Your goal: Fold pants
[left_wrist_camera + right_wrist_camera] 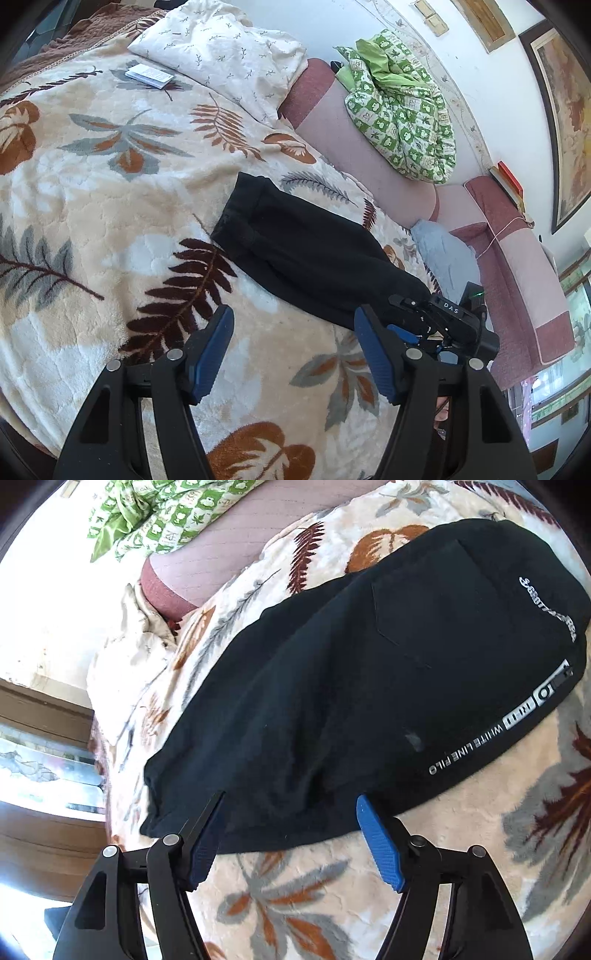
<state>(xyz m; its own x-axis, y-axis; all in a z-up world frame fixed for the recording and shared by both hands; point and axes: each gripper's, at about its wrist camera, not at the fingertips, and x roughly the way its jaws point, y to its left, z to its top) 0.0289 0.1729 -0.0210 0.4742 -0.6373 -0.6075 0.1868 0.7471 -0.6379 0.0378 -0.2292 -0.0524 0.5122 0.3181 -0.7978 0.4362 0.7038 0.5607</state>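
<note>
A cream plush blanket patterned with brown, rust and grey leaves (110, 206) covers the bed and fills most of both views. On it lie the black fabric pants (295, 254), folded lengthwise into a long narrow strip that runs diagonally across the blanket; in the right wrist view they show a back pocket and white lettering along one edge (369, 672). Beyond them a pink and maroon quilted bolster (369, 155) runs along the wall side, with a green and white checked cloth bundle (402, 110) heaped on it and a white pillow with small leaf sprigs (229, 55) at the head of the bed. A small white booklet (149, 75) rests on the blanket near that pillow.

The left gripper (293, 328), black with blue pads, has its jaws spread wide and holds nothing; the pants lie just ahead of it and to its right, apart from its fingers. The right gripper (290, 805) is also spread wide with nothing clamped. Its fingertips reach the near edge of the pants, the left one (212, 812) lying dark against the black cloth, so whether it touches or slips under the fabric cannot be told. In the left wrist view the right gripper's body (443, 325) covers the near end of the pants. The far end is cut off in the right wrist view.
</note>
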